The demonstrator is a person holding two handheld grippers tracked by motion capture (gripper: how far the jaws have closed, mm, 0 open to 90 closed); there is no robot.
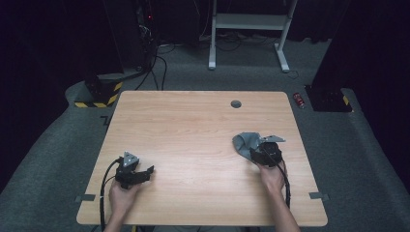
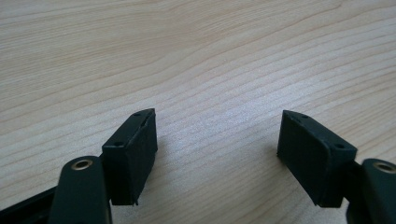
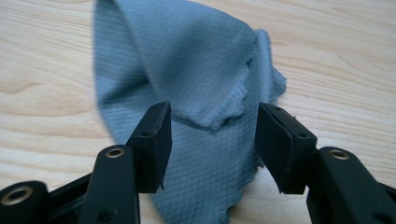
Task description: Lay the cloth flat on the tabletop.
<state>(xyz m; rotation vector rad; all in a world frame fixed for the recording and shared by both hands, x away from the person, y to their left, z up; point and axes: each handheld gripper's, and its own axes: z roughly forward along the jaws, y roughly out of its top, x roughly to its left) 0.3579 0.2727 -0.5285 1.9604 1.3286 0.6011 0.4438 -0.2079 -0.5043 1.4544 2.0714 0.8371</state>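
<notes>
1. A light wooden table [image 1: 193, 125] sits on a grey carpet.
2. The left gripper [image 1: 138, 174] is near the front left of the table. Its jaws are wide apart, with bare wood between them.
3. The right gripper [image 1: 258, 150] is on the right side of the table. Its jaws are apart too.
4. A crumpled grey cloth [image 3: 187, 70] lies on the table. Part of it lies between the right gripper's jaws, but they do not pinch it.
5. A small round hole [image 1: 236, 104] is near the table's far edge.

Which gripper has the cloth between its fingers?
The right gripper: the grey cloth lies between its open fingers. The left gripper has just bare table there.
</notes>
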